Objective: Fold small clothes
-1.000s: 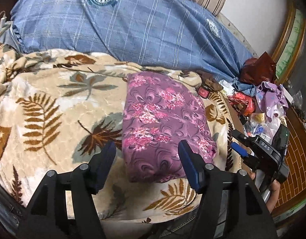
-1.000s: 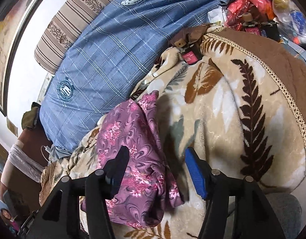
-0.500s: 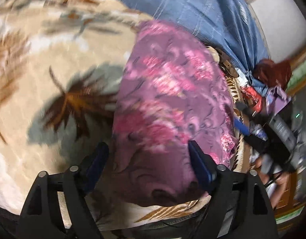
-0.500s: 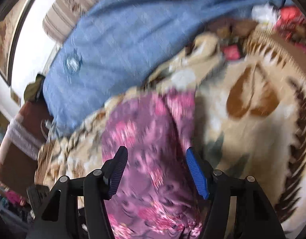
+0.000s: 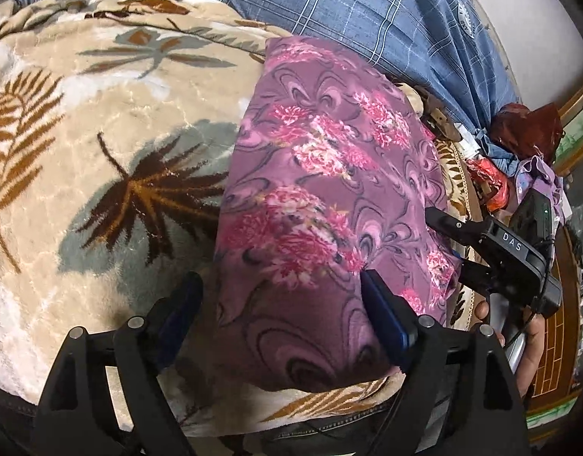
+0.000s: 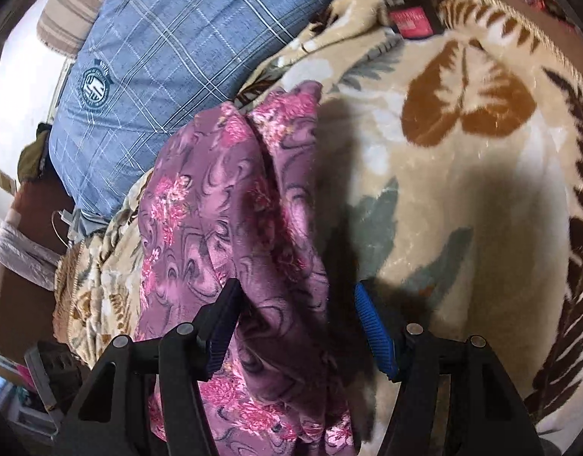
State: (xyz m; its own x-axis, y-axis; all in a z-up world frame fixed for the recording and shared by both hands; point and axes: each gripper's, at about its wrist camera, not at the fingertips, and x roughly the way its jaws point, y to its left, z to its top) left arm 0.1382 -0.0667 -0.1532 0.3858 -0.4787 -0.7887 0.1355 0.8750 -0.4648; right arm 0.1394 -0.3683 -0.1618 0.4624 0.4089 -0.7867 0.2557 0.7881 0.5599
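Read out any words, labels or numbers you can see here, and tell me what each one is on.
"DAS": white letters on the right gripper, seen in the left wrist view.
Round crest on the blue plaid pillow: lettering too small to read.
Second crest on the same pillow, left wrist view: also unreadable.
Pink tag on the blanket: print blurred, unreadable.
Nothing readable on the purple floral cloth.
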